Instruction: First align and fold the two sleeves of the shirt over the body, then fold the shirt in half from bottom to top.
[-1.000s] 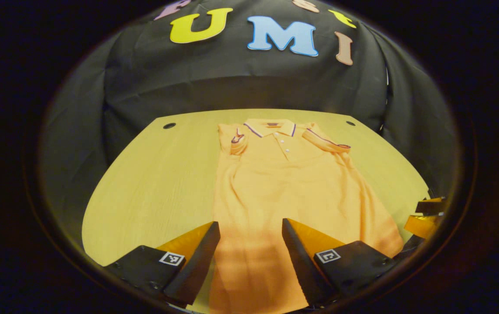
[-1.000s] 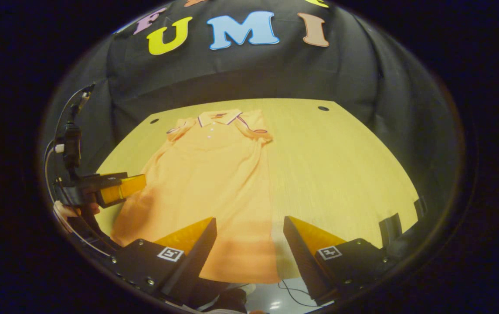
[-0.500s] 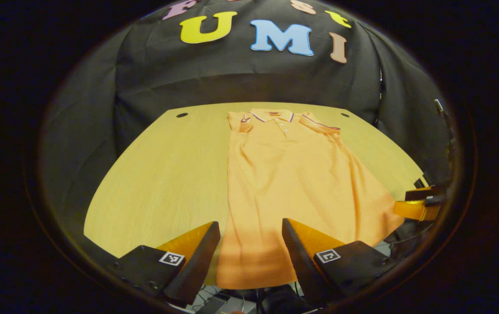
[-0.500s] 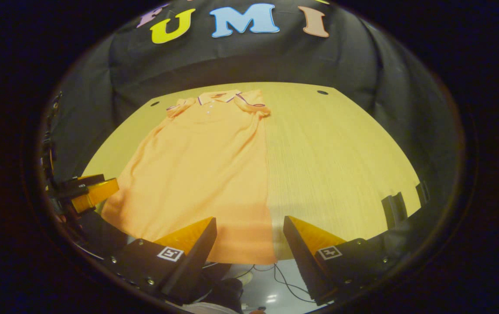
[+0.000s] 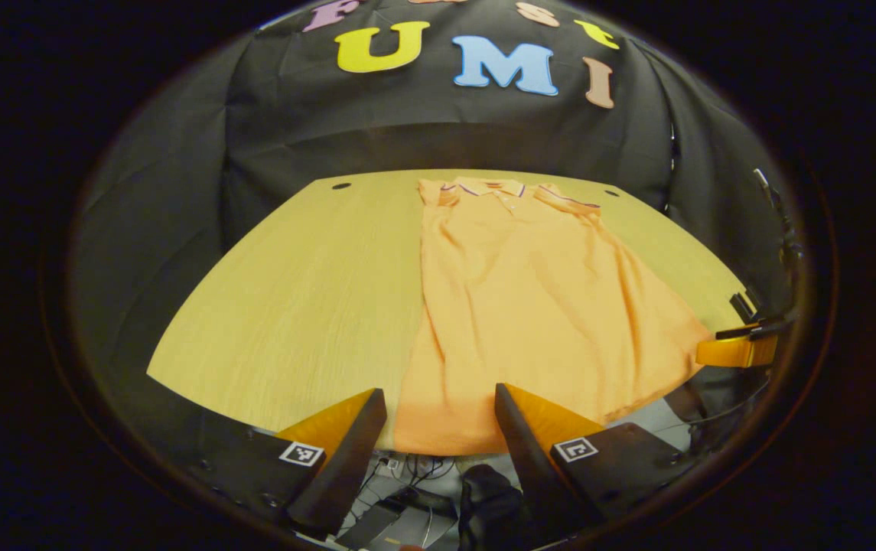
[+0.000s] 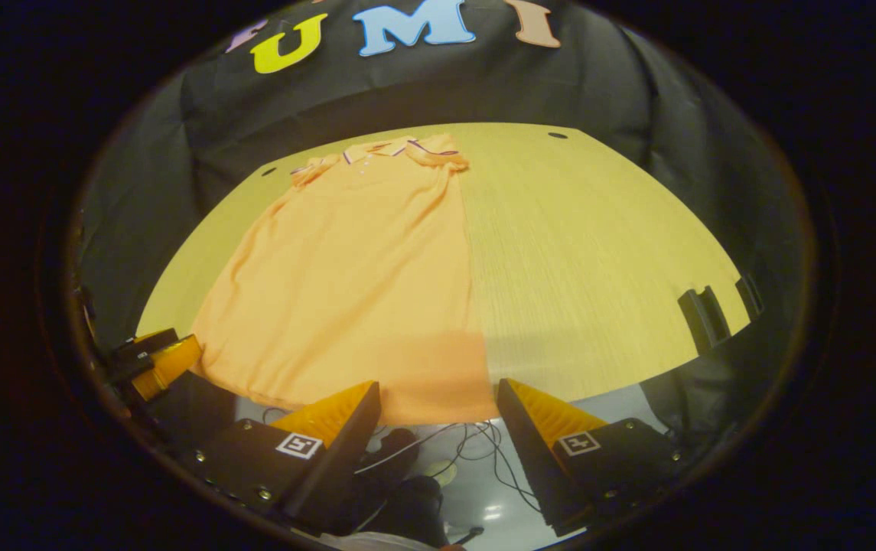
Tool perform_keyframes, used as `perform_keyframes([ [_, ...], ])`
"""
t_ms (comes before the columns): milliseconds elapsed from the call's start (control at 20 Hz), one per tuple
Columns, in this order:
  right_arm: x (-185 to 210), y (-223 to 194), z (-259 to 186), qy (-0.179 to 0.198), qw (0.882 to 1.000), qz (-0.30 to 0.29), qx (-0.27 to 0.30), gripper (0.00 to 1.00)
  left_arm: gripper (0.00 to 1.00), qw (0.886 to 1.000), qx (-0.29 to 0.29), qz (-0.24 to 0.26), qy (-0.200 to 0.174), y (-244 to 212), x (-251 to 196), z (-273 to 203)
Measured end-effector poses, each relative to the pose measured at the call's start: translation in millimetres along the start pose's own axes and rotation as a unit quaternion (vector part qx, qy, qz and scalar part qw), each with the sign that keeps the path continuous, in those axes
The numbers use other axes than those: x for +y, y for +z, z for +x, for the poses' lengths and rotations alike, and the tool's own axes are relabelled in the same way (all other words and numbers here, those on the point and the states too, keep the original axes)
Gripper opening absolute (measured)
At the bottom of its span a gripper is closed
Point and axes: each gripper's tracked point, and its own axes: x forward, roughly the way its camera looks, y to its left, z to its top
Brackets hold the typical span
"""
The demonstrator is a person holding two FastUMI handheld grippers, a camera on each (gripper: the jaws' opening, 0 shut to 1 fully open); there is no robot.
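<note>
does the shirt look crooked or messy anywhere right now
Slightly. The orange shirt lies flat, collar at the far side, but it flares unevenly: one lower corner spreads out toward the right gripper, and the hem reaches the table front edge. Light wrinkles run down the body. Nothing torn.

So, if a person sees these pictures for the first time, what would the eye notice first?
First the orange polo shirt, lying flat along the wooden table, with its collar at the far edge, its sleeves folded in over the chest and its hem at the near edge. Next, the left gripper and the right gripper, both open and empty, just off the near edge by the hem. Behind the table hangs the booth's black cloth wall.
</note>
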Motion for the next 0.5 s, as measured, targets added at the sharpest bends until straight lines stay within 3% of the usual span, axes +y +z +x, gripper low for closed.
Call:
perform_keyframes([
  [350,2.1,-2.8,7.1,-0.004,0.999,-0.032,-0.001,0.96,0.95,1.000,-0.001,0.024,0.001,-3.3,-11.7,6.8],
  [500,-1.2,-3.9,6.9,-0.012,0.998,-0.057,0.001,0.96,0.87,1.000,0.001,0.014,0.010,-2.9,-15.4,6.8],
])
